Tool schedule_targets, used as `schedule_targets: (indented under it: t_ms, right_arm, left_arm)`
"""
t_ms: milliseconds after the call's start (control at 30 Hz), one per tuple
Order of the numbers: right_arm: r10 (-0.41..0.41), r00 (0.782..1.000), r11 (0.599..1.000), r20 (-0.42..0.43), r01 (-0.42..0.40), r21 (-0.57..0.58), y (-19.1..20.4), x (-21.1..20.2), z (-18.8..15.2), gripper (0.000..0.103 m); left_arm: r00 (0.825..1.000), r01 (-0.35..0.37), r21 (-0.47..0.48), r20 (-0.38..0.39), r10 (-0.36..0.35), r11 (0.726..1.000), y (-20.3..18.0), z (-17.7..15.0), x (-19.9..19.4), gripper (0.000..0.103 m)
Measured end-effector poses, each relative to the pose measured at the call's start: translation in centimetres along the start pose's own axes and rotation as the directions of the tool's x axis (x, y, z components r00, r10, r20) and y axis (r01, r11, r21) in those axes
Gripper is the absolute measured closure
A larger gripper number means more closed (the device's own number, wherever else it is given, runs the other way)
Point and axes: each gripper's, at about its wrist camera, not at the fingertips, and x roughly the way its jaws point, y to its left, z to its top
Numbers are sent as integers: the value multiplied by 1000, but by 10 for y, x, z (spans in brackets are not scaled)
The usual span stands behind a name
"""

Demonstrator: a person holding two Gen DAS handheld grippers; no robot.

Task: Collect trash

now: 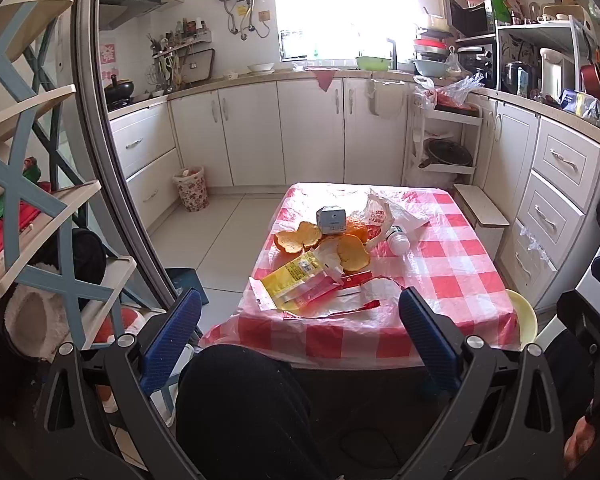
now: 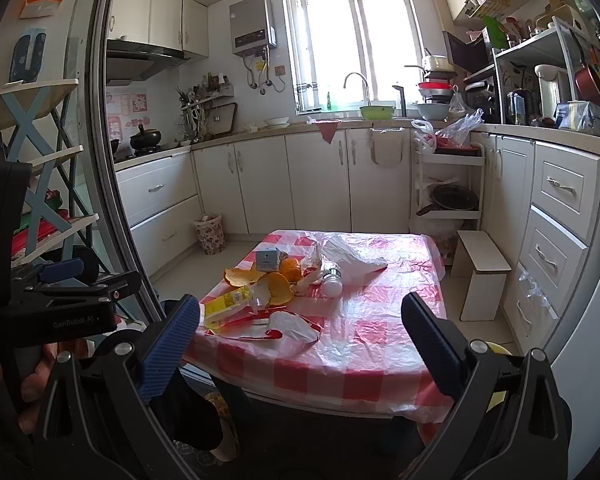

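Note:
A low table with a red-and-white checked cloth (image 1: 452, 264) (image 2: 380, 340) holds a pile of trash. In it are orange peels (image 1: 300, 238) (image 2: 276, 286), a small grey carton (image 1: 331, 220) (image 2: 268, 259), a yellow wrapper (image 1: 296, 276) (image 2: 228, 302), red wrappers (image 1: 356, 280), a little white bottle (image 1: 398, 242) (image 2: 331, 282) and a crumpled white plastic bag (image 1: 392, 210) (image 2: 348, 258). My left gripper (image 1: 300, 296) hovers open before the table's near edge, nothing between its blue fingers. My right gripper (image 2: 300, 308) is open too, short of the pile.
A floral wastebasket (image 1: 191, 188) (image 2: 210, 234) stands on the floor by the left cabinets. A small wooden stool (image 1: 482, 208) (image 2: 484, 268) sits right of the table, and something yellow (image 1: 522, 316) at its near right corner. A person's dark-clothed knee (image 1: 240, 400) is below the left gripper.

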Motion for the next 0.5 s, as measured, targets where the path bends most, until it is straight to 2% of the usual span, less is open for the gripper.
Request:
schedule_targets:
  t_ms: [500]
  right_arm:
    - [1,1000,1000,-2,-1,3,-1,-1,2,6]
  left_arm:
    - [1000,10,1,5,-10,1000,2,-4,0,8]
